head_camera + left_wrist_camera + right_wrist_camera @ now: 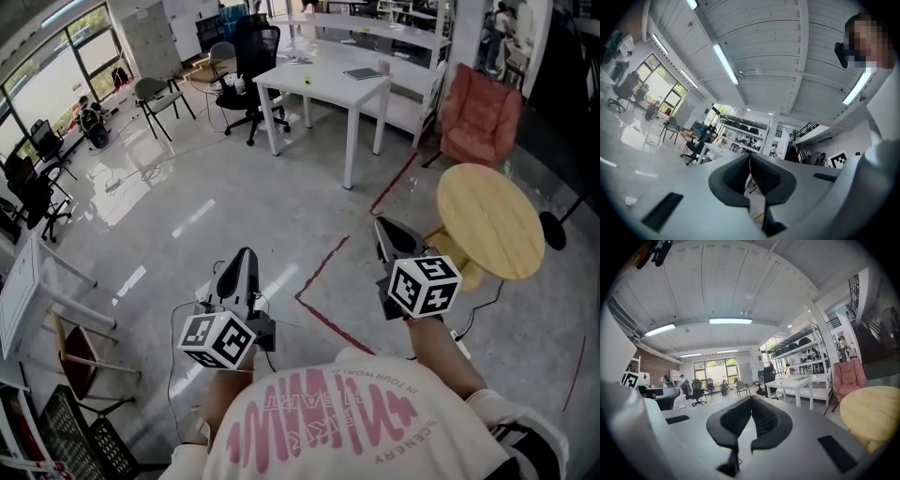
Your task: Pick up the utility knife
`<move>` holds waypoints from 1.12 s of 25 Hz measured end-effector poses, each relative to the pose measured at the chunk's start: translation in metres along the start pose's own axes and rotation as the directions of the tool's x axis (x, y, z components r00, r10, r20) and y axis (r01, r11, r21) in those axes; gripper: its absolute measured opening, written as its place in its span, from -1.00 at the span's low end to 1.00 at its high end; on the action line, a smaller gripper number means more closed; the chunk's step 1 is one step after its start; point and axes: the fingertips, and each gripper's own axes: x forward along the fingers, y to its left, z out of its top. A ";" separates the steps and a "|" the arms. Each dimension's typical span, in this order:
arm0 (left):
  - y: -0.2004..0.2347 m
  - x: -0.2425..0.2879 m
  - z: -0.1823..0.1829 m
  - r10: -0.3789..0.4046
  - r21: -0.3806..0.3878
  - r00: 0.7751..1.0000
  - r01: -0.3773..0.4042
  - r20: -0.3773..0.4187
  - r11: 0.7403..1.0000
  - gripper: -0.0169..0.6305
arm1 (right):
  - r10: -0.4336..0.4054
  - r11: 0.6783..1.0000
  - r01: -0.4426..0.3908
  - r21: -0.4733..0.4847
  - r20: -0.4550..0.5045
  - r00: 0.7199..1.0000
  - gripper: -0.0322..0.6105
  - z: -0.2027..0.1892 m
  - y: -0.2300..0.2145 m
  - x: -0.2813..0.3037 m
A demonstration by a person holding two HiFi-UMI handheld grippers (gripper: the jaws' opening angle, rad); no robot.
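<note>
Left tool [749,158], right tool [751,400] — both pinched closed, empty; knife unseen — likely hazard: right tool clipping the round table [487,220] just beside.

one round table [489,220], one pink armchair [480,117]

Glossy smooth floor [234,178], matt wooden round table [487,220]

Bright daylight thru windows [56,66] at left, white glare streaks on glossy floor [234,187], ceiling tube lights [730,321] on, soft shadows, heavy fisheye bend + dark vignette in both gripper views, left gripper [750,158] slightly soft up close.
</note>
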 end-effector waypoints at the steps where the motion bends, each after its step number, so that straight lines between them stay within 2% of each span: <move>1: 0.005 -0.001 -0.005 0.006 -0.008 1.000 -0.006 -0.009 1.000 -0.87 | 0.001 1.000 -0.001 0.006 -0.016 1.000 -0.85 -0.005 -0.001 0.005; 8: 0.046 0.004 -0.020 0.080 -0.056 0.996 -0.081 -0.029 0.995 -0.87 | 0.035 0.999 -0.037 -0.033 -0.065 0.997 -0.85 -0.018 0.007 0.045; 14: 0.061 0.039 -0.015 0.099 -0.028 0.995 -0.099 -0.010 0.995 -0.87 | 0.062 0.998 -0.064 -0.018 -0.085 0.994 -0.85 -0.017 -0.016 0.095; 21: 0.091 0.118 0.002 0.097 -0.019 0.995 -0.096 0.016 0.995 -0.87 | 0.105 0.994 -0.107 -0.020 -0.095 0.990 -0.85 -0.004 -0.042 0.179; 28: 0.105 0.228 0.024 0.096 -0.035 0.994 -0.095 0.048 0.995 -0.87 | 0.136 0.990 -0.138 -0.017 -0.064 0.989 -0.85 0.041 -0.097 0.261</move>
